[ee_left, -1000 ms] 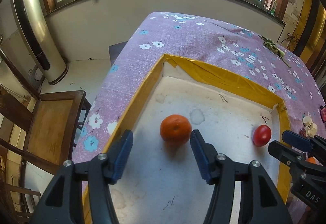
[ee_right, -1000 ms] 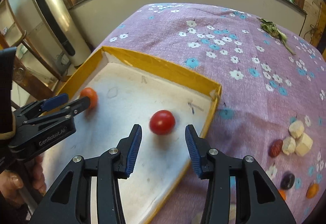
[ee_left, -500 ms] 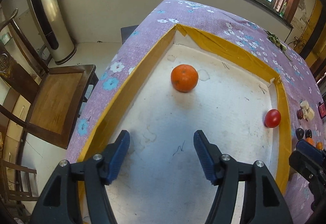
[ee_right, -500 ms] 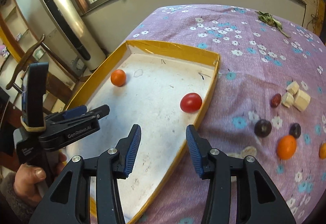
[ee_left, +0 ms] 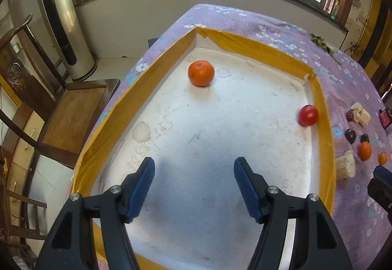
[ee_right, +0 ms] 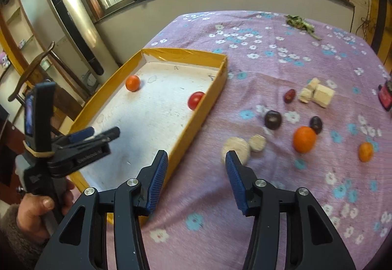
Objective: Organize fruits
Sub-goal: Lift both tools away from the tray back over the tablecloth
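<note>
- Two fruits lie in the yellow-rimmed tray (ee_right: 215,78): a dimpled orange mandarin (ee_left: 201,72) near the far corner and a glossy red tomato (ee_left: 308,115) against the right wall.
- Still on the flowered cloth of the bench (ee_right: 281,54): a larger orange (ee_right: 304,139), a small one (ee_right: 365,152) and two dark plums (ee_right: 272,119).
- The left claw (ee_left: 193,186) and right claw (ee_right: 196,178) are both spread and empty, their jaws having just been opening.

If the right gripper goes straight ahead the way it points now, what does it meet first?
Probably the bare purple tablecloth between its open fingers. The right gripper points down there; the pale round piece lies just beyond, though depth is unclear.
</note>
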`<state>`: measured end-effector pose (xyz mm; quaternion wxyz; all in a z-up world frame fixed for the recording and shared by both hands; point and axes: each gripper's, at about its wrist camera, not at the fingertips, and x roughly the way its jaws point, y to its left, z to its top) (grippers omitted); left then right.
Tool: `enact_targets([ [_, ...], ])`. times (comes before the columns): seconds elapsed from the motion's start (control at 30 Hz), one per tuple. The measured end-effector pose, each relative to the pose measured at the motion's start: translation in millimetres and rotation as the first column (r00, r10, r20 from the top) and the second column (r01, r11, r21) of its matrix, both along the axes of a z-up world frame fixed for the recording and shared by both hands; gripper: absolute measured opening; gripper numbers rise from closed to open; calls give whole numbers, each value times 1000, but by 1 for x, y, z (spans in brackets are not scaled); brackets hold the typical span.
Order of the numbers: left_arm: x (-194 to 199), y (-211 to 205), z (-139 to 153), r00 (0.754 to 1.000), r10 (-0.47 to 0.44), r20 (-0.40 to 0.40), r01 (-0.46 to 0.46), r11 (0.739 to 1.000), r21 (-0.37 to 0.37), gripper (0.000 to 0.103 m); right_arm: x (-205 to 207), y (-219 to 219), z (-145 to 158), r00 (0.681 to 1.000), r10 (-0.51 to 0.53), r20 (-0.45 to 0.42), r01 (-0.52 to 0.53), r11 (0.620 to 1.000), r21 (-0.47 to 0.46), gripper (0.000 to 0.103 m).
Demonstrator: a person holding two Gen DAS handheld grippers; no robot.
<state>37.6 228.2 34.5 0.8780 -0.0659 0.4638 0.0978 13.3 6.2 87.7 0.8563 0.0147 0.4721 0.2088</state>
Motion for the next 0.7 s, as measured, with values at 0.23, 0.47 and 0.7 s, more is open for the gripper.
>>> enact_targets([
  [0.23,-25,-48,32,992,-29,124,37,997,-64,76,-31,-39,3,998,-35,56,39,997,-63,51],
  [0.47,-31,-101,51,977,-116,177,125,991,-43,88,-42,-94,18,979,-149,141,161,984,-73,72],
  [0.7,-37,-134,56,971,-141,195,149,989,-24,100,-45,-133,19,967,-212,141,221,974,-49,75],
])
